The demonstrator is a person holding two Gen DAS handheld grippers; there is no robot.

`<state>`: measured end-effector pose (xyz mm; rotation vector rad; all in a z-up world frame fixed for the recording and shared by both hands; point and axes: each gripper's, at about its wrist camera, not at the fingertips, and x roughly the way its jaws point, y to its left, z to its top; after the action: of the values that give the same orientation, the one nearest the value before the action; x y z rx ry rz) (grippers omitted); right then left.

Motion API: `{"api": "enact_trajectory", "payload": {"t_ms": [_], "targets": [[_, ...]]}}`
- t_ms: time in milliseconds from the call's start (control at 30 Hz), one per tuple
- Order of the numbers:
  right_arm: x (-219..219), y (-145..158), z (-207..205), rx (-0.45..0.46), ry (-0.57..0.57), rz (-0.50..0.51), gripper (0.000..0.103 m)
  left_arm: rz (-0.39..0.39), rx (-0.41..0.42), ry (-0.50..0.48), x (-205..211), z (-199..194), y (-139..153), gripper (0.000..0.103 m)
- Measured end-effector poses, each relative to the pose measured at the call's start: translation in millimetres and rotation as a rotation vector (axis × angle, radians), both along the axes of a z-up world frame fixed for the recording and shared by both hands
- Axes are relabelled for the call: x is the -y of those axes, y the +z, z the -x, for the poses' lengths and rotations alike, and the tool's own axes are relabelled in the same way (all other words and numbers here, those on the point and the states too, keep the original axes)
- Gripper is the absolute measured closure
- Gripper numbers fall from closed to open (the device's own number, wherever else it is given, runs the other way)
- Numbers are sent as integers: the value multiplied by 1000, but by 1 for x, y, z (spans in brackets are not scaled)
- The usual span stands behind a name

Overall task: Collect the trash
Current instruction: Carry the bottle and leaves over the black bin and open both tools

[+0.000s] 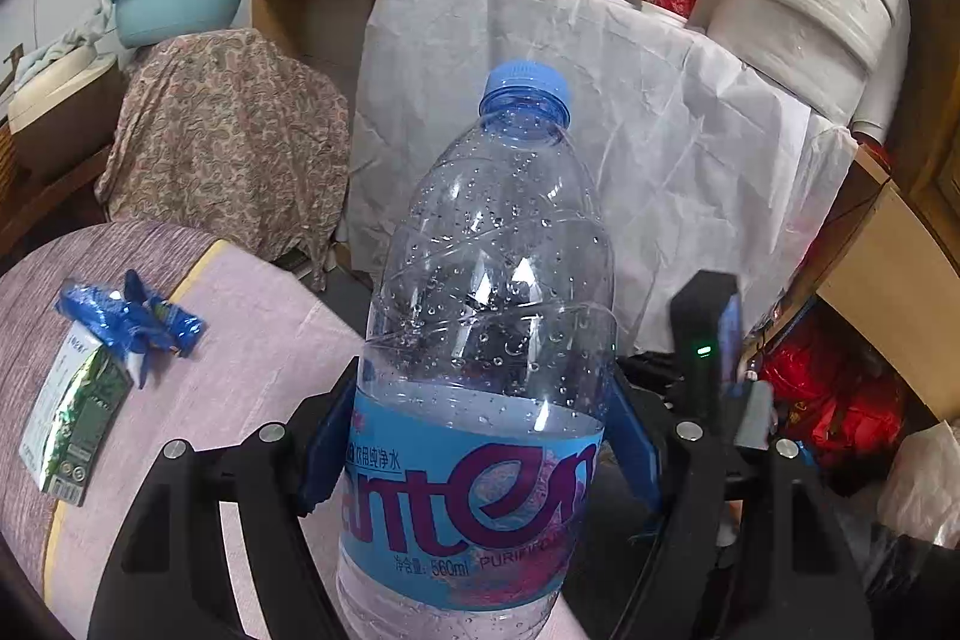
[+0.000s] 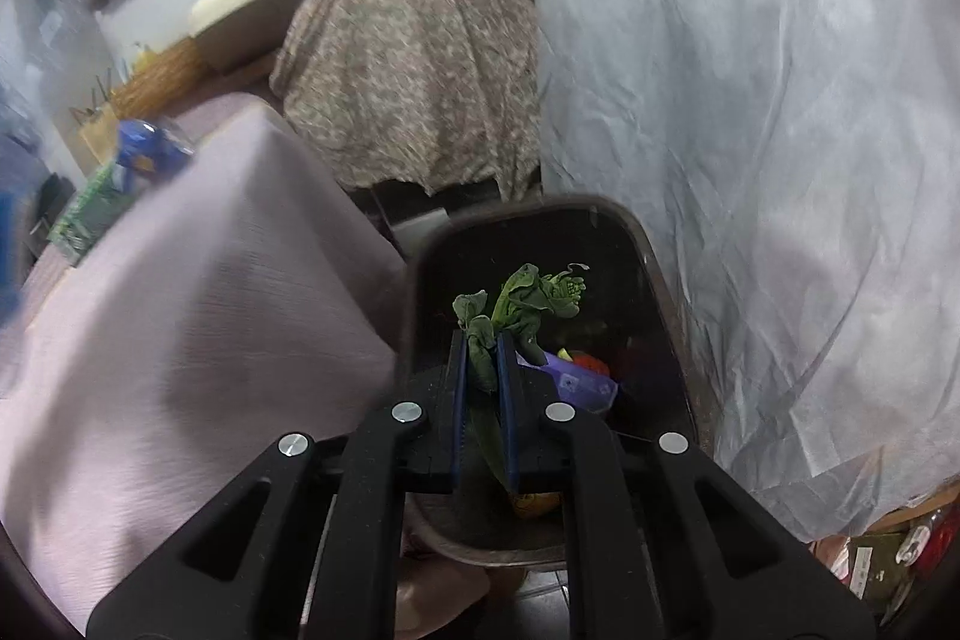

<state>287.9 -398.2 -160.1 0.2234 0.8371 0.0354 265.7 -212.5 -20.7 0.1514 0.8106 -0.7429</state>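
While the left claw [image 1: 480, 436] grips a clear water bottle [image 1: 486, 340] upright, the right claw [image 2: 482, 370] pinches wilted greens [image 2: 522, 298] above the dark trash bin [image 2: 660, 292] beneath it.

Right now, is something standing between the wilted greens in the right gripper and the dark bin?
Nothing visible does. The right gripper, shut on the wilted greens, is above the bin's open mouth; only trash already lies inside.
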Motion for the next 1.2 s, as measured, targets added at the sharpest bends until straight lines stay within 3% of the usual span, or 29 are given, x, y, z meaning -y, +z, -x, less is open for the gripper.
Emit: {"api": "enact_trajectory", "payload": {"t_ms": [133,167,267,467,600,1033,1200], "targets": [[2,-25,-15,-42,-23,9,91,5,-4,-10,13,-1,-1,30],[2,-29,-17,-49,-30,14,84,1,-2,-11,17,-2,-1,30],[5,-37,-20,-47,-58,21,47,0,-12,-15,27,-4,-5,30],[9,-33,-7,-12,-81,20,45,-4,-34,-25,48,-11,-15,30],[16,-27,5,-2,-110,23,36,-5,-56,-38,66,-17,-24,30],[59,-8,51,15,-253,127,34,-76,-132,-38,116,-37,-75,29],[77,-11,58,8,-279,82,34,-90,-149,-22,116,-45,-83,26]]}}
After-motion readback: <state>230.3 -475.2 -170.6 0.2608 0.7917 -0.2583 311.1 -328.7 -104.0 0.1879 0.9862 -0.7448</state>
